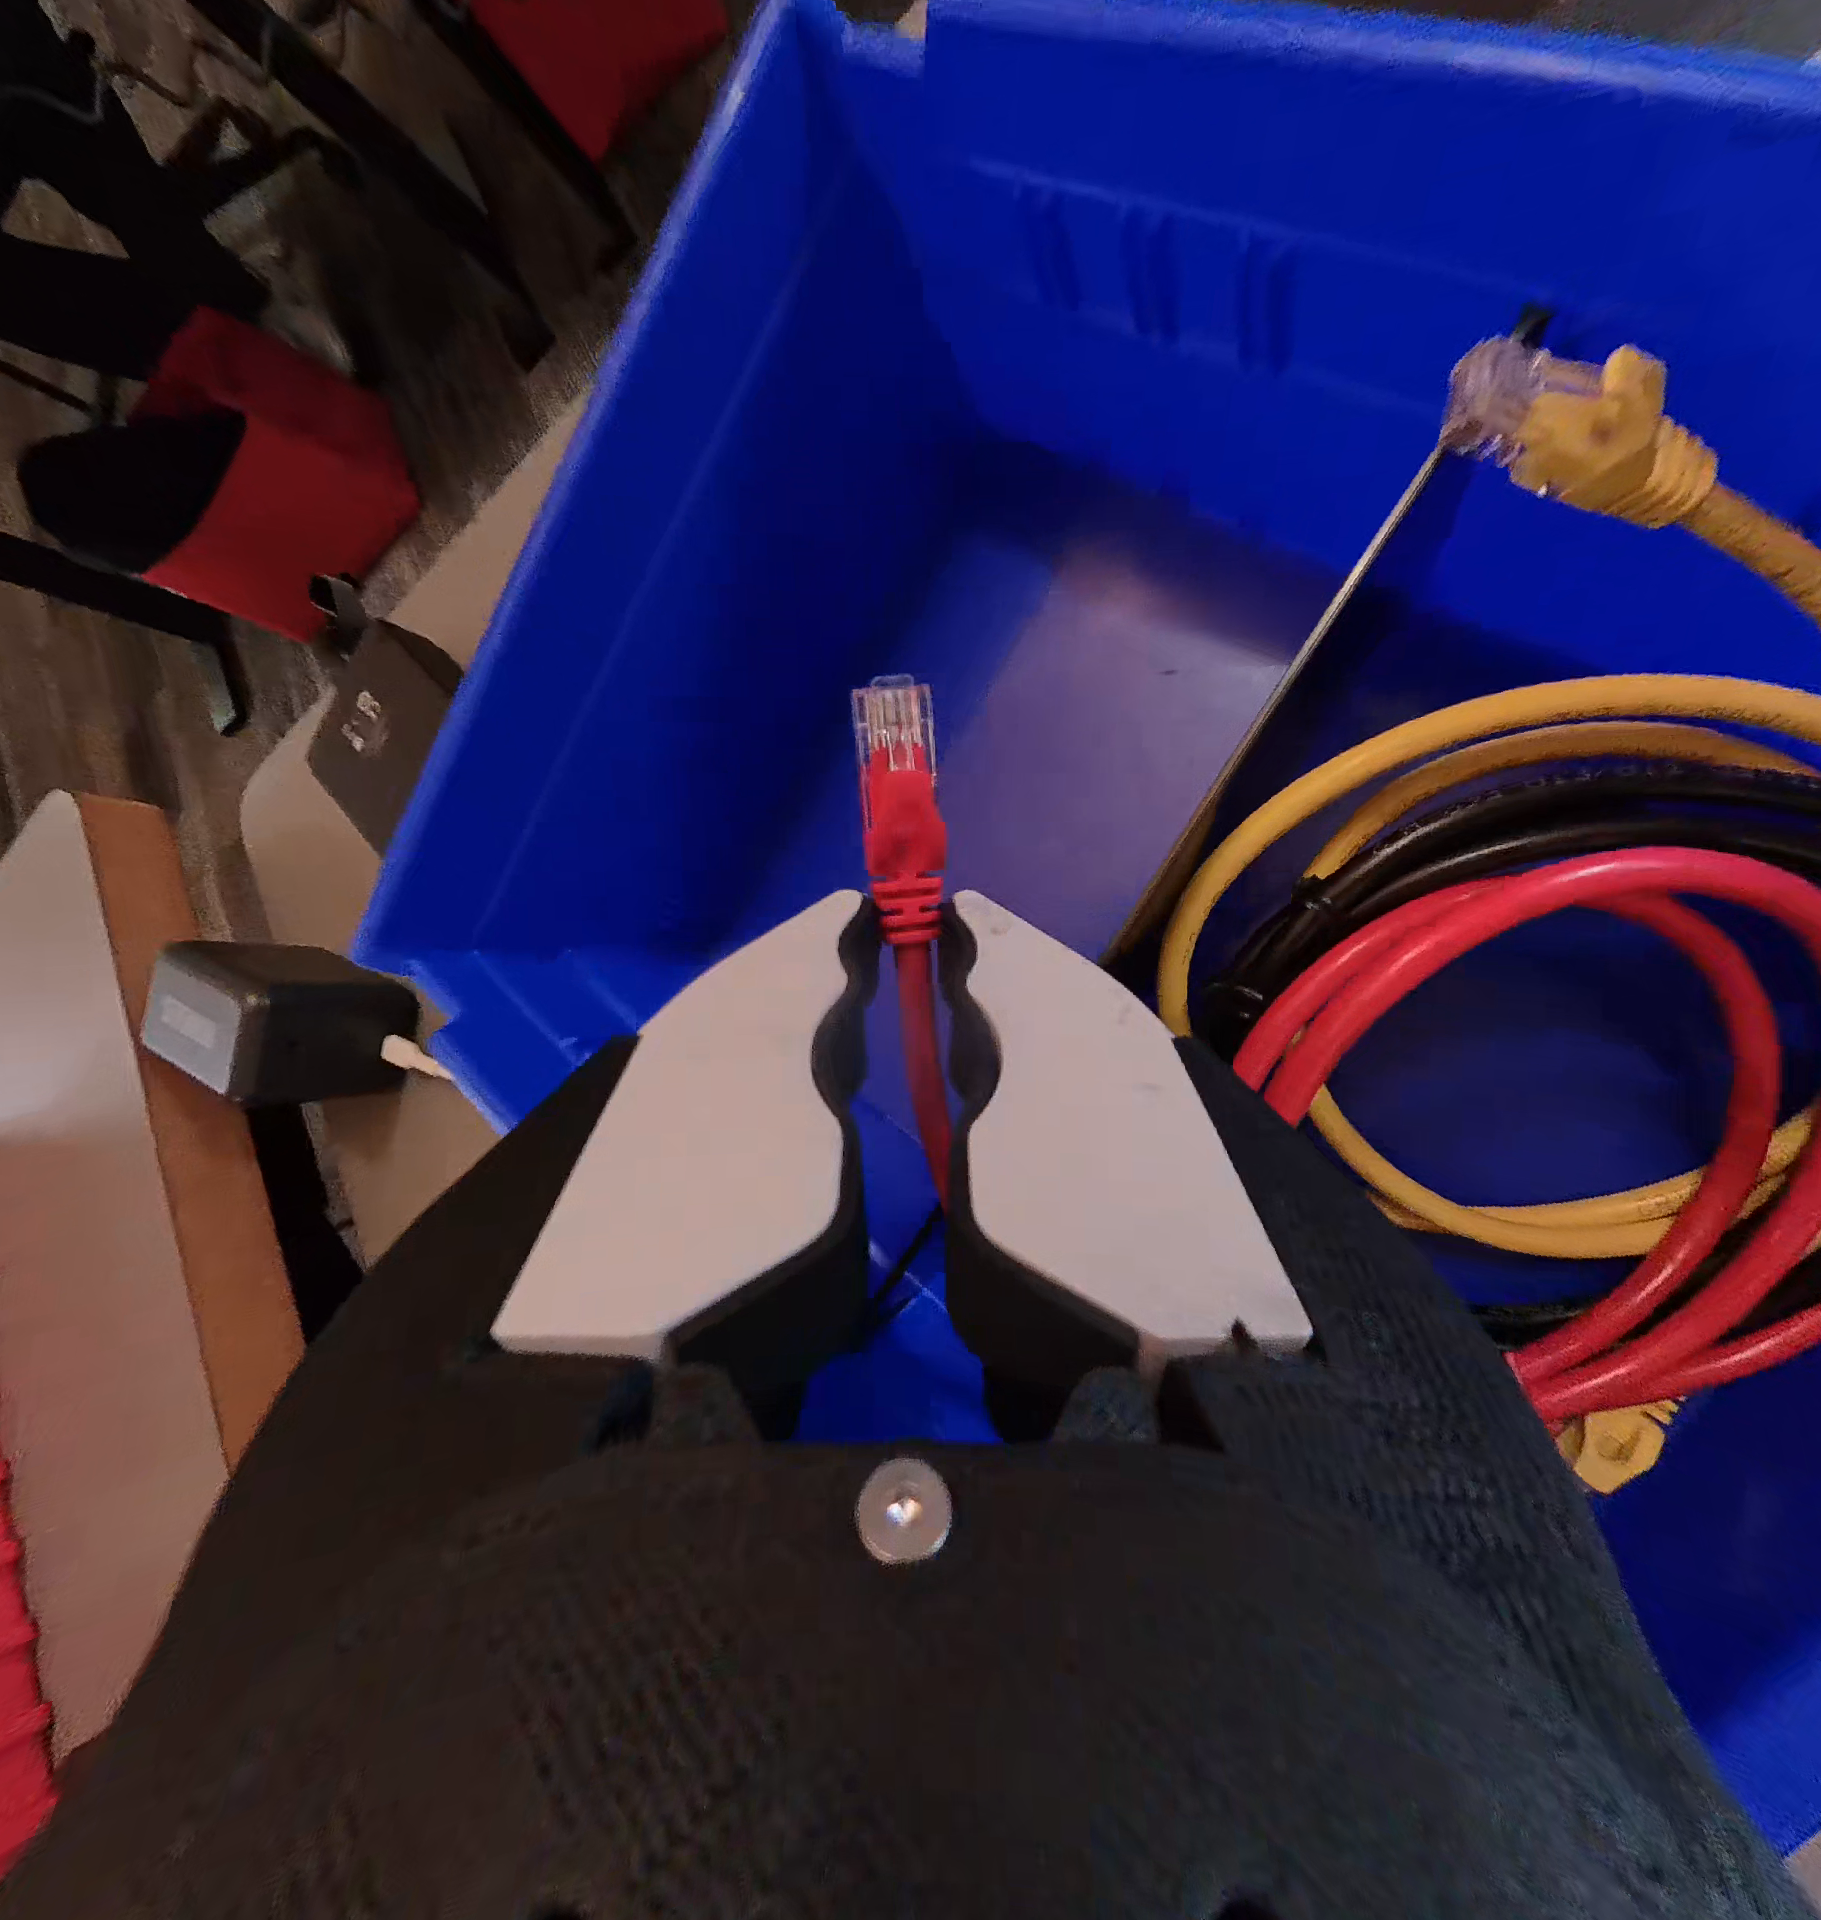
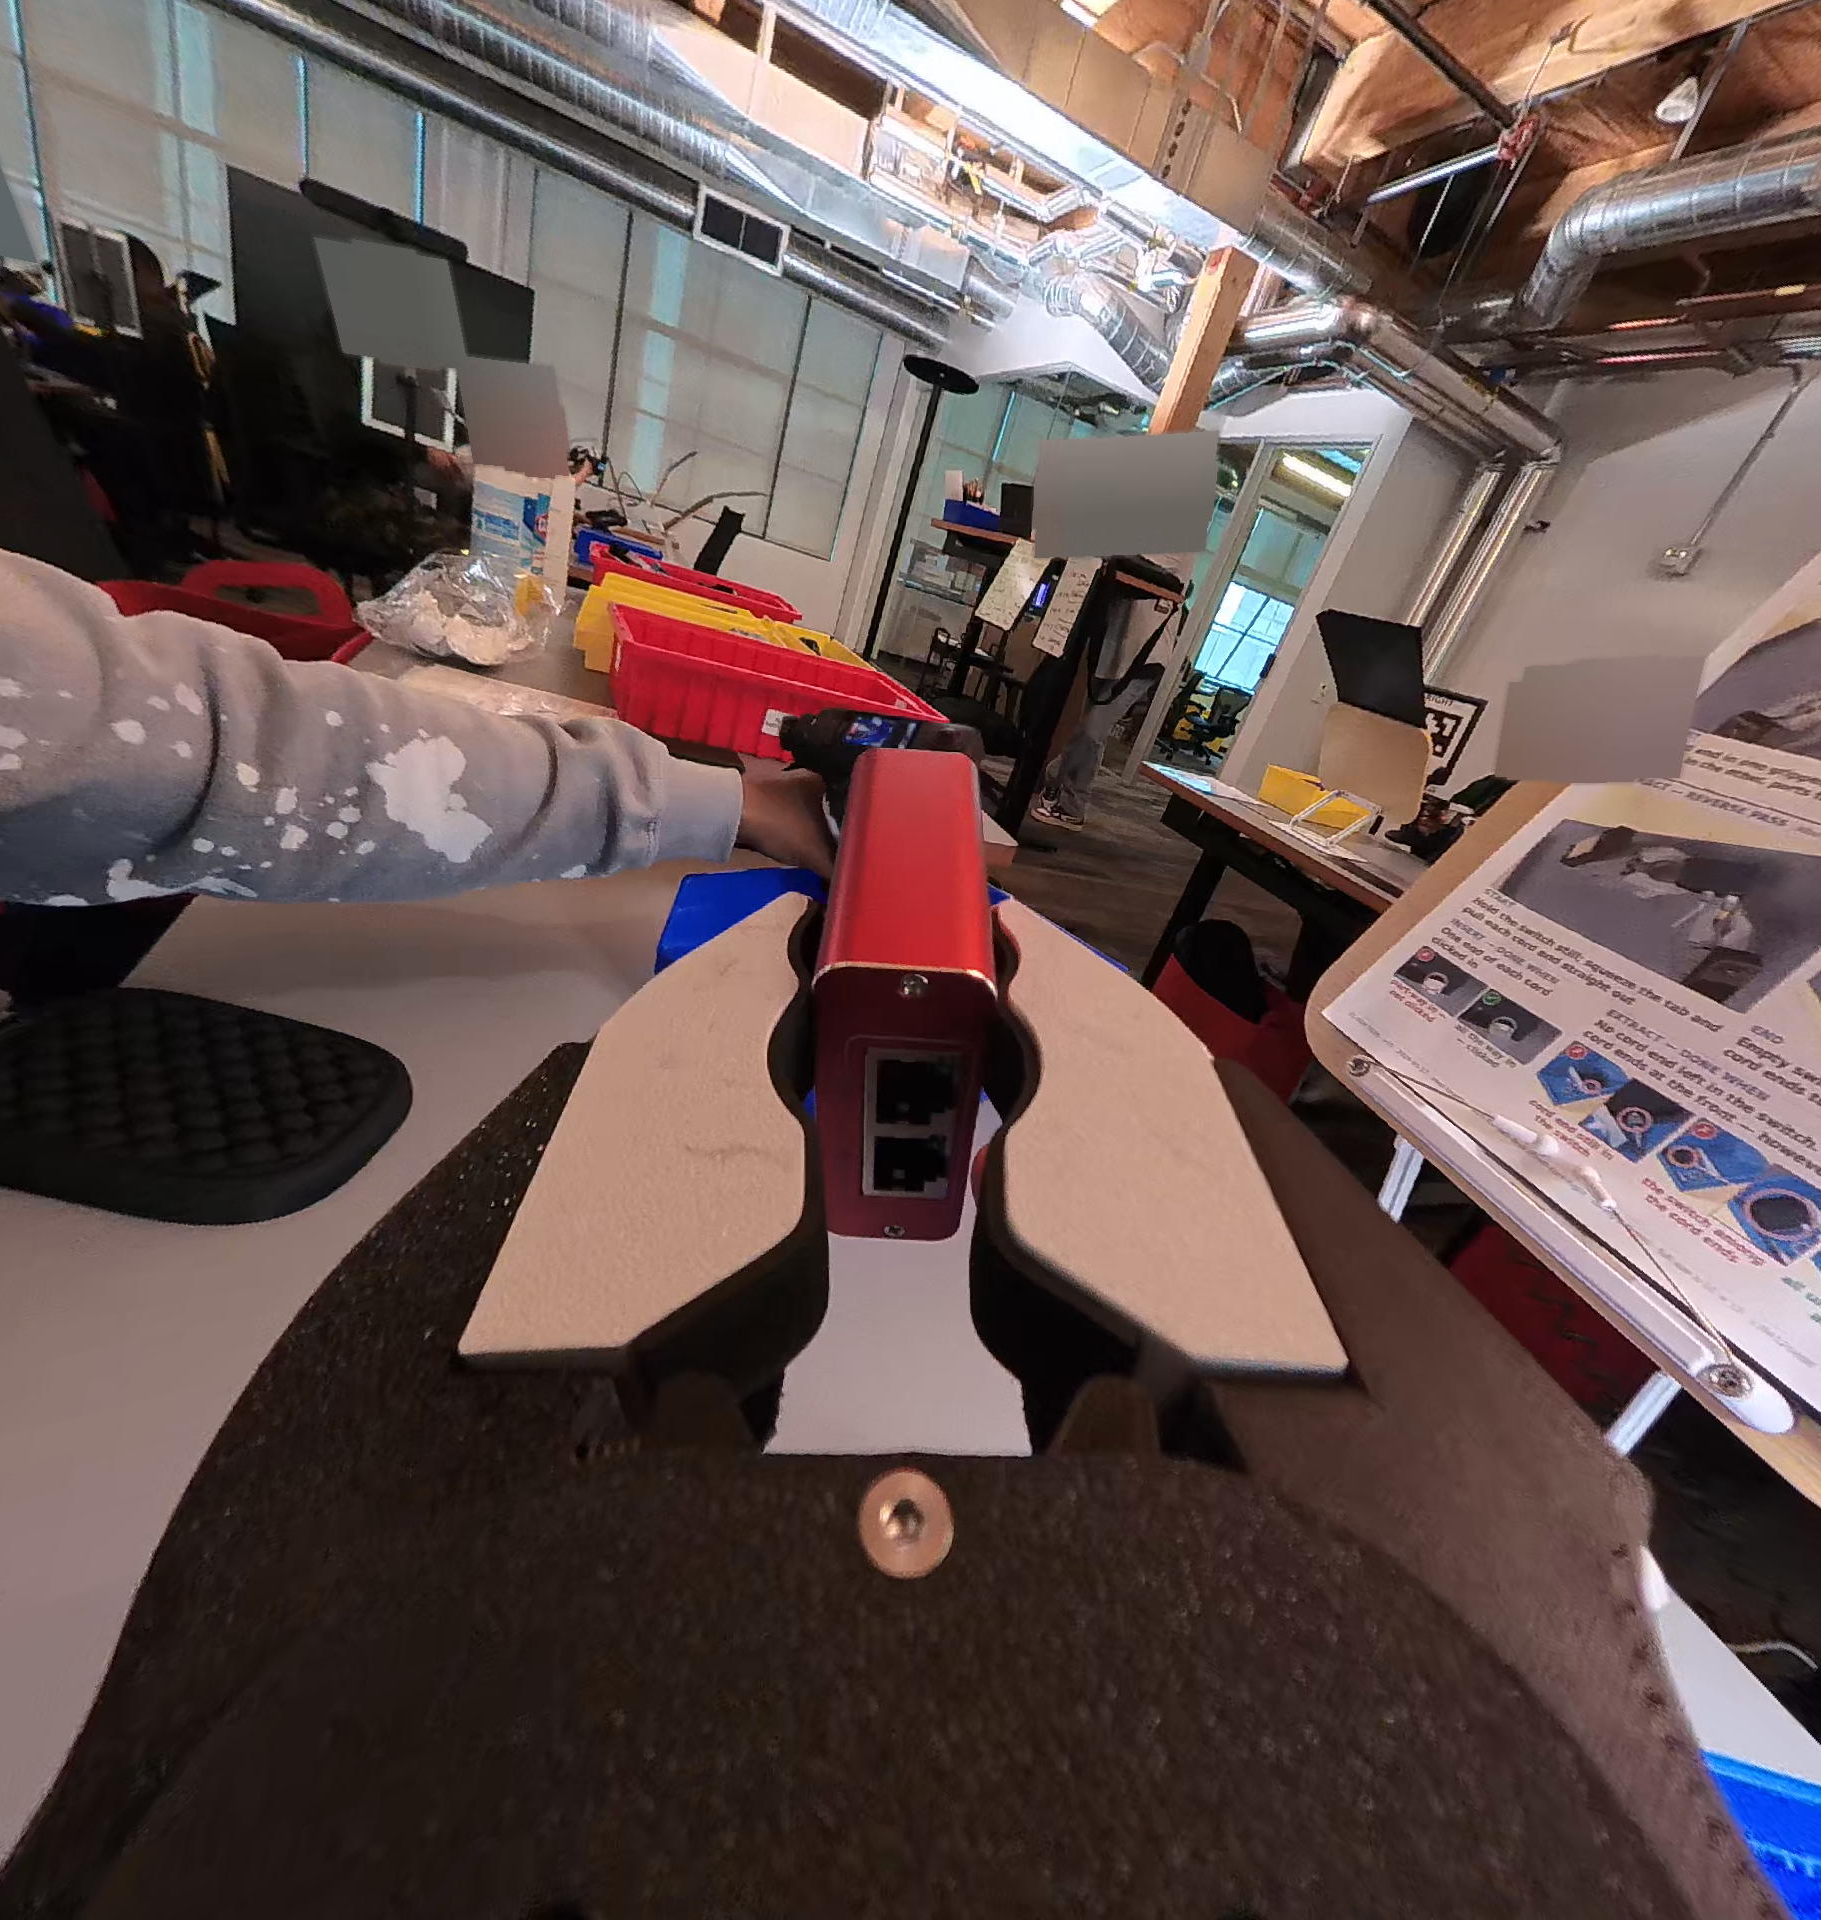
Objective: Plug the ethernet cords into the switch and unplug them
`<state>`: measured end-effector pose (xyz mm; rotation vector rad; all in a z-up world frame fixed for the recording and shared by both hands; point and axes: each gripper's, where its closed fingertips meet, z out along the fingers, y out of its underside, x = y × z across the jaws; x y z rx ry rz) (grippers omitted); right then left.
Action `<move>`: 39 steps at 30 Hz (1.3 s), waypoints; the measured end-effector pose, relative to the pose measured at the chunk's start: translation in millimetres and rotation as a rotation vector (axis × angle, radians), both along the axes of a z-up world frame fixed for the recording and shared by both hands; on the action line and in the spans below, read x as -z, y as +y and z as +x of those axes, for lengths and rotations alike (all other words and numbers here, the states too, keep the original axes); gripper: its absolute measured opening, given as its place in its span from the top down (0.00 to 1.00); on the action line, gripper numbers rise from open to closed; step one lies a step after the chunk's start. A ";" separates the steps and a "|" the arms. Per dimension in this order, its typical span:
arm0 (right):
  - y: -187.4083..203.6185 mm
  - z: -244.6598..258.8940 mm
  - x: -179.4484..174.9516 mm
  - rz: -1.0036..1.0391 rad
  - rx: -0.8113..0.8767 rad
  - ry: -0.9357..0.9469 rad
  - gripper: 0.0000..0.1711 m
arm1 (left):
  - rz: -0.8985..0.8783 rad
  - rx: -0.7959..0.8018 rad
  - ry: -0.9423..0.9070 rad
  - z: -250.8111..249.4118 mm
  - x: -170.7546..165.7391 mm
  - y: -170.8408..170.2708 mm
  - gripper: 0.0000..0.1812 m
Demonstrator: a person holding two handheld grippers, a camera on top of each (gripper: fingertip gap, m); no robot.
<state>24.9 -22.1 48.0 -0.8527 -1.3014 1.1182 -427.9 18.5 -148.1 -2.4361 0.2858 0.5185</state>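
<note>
The left gripper (image 1: 906, 914) clamped the red ethernet cord (image 1: 911, 997) over the blue plastic bin (image 1: 677, 520); the right gripper (image 2: 904, 925) clamped the red metal switch (image 2: 906, 935).

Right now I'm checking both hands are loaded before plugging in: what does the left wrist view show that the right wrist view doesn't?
Only the left wrist view: the left gripper shut on the red cord, and coiled cords in the blue bin.

Only the right wrist view: the right gripper clamping the red switch, both ports empty.

Shared: the blue bin.
</note>
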 end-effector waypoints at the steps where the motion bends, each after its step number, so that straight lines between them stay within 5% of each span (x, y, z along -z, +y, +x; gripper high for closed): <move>1: -0.8 0.4 -0.1 -0.003 -0.008 0.000 0.83 | 0.023 0.005 0.001 0.9 -7.3 0.0 0.94; 14: -6.8 4.9 -6.0 -0.053 -0.082 0.042 0.83 | 0.371 0.115 0.058 34.7 -190.3 -27.1 0.94; 22: -11.4 9.7 -10.9 -0.034 -0.096 0.051 0.83 | 0.426 0.371 -0.123 119.4 -250.9 -45.5 0.94; 28: -17.8 9.3 -8.7 -0.032 -0.132 0.039 0.83 | 0.285 0.746 -0.533 240.1 -221.9 -64.1 0.94; 34: -38.7 5.9 15.8 -0.012 -0.280 -0.083 0.84 | -0.091 1.074 -0.926 350.2 -131.0 -102.3 0.94; 39: -53.8 7.3 56.8 0.002 -0.359 -0.225 0.84 | -0.326 1.196 -1.052 410.8 -55.8 -128.2 0.94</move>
